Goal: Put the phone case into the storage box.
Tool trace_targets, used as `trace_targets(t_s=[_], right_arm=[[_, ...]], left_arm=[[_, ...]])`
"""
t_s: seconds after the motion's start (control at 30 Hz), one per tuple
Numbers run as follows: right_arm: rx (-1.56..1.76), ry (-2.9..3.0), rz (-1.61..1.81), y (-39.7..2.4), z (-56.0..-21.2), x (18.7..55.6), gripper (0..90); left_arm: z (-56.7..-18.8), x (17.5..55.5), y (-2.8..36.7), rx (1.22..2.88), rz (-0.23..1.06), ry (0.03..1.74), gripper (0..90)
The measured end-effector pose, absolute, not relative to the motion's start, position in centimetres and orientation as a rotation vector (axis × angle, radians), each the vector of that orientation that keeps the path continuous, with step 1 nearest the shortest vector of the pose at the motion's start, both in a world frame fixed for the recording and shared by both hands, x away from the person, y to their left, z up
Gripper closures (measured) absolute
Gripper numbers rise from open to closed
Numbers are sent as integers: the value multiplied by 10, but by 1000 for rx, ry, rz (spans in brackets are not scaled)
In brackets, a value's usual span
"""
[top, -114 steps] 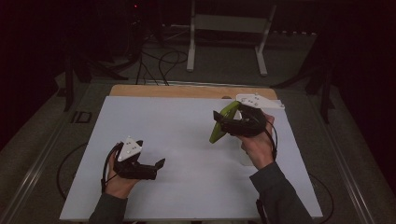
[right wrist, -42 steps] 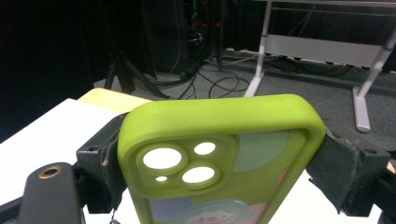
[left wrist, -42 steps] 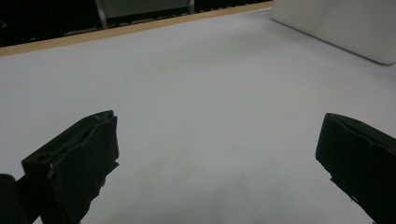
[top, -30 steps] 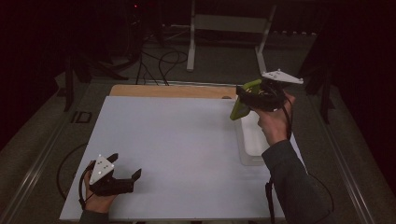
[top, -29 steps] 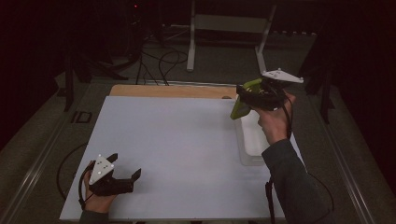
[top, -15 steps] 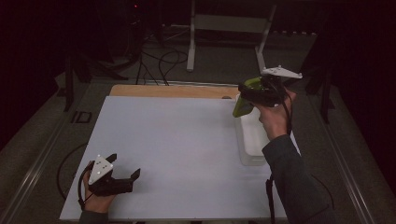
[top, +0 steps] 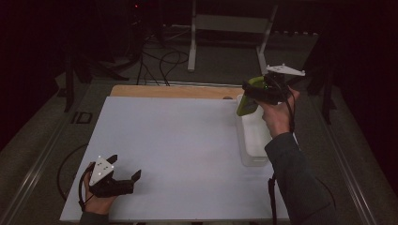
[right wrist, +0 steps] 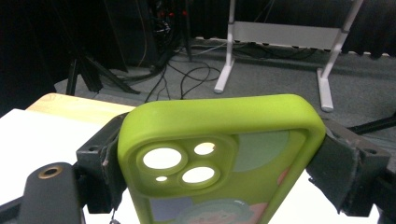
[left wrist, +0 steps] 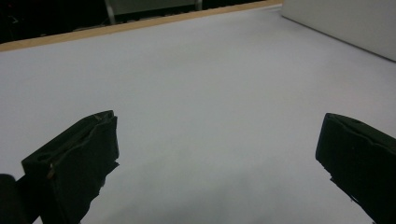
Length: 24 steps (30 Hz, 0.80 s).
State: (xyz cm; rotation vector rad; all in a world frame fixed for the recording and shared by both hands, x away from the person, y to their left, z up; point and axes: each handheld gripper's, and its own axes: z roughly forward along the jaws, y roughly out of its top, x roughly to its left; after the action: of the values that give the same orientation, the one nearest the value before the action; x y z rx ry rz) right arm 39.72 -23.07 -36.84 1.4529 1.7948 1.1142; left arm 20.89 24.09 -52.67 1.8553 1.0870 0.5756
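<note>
right gripper [top: 253,96] clamps a green phone case [right wrist: 219,158] by its side edges, held above the far end of the white bin [top: 253,140], left gripper [top: 124,180] gapes empty; slick case could slip sideways and miss.

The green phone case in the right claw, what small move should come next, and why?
Probably lower it a little toward the white tray. The right claw holds the phone case clamped by its sides above the tray's far end, and the left claw rests open near the table's front edge.
</note>
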Motion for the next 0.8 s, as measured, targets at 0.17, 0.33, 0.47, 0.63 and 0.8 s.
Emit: trace_targets(t_s=[0.17,0.33,0.47,0.63,0.8], right_arm=[[1469,1784,1099,-234,-368,401,160],[1478,1775,1087,-235,-369,405,160],[1484,1770,1070,-235,-369,408,160],[1491,1763,1056,-236,-370,412,160],[1514,1754,1042,-240,-374,417,160]], left_arm=[[-527,209,240,1855,575,1086,0],[-527,209,240,1860,571,1082,0],[-527,209,239,1861,570,1081,0],[-527,209,239,1860,568,1080,0],[-528,209,239,1865,567,1080,0]])
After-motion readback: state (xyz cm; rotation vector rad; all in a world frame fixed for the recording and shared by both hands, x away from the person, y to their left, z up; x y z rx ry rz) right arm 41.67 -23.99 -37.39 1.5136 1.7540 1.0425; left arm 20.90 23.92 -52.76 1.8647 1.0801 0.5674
